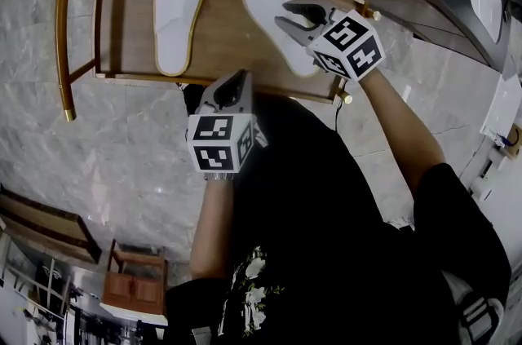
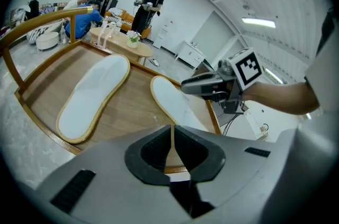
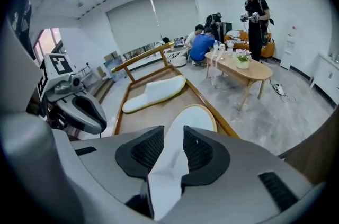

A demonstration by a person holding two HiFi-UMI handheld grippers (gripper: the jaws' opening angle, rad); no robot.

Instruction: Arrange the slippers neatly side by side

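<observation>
1. The wooden tray (image 1: pixel 220 33) stands on the marble floor in front of the person.
2. The first slipper (image 1: pixel 178 13), white with a tan rim, lies flat on the tray's left half, straight along its depth.
3. The second slipper (image 1: pixel 269 5) lies on the tray's right half, angled, apart from the first.
4. The right gripper (image 1: pixel 283 13) is over the tray's right half, its jaws pinching the second slipper's white upper.
5. The left gripper (image 1: pixel 239 77) hangs at the tray's near edge, jaws pressed together on nothing.
</observation>
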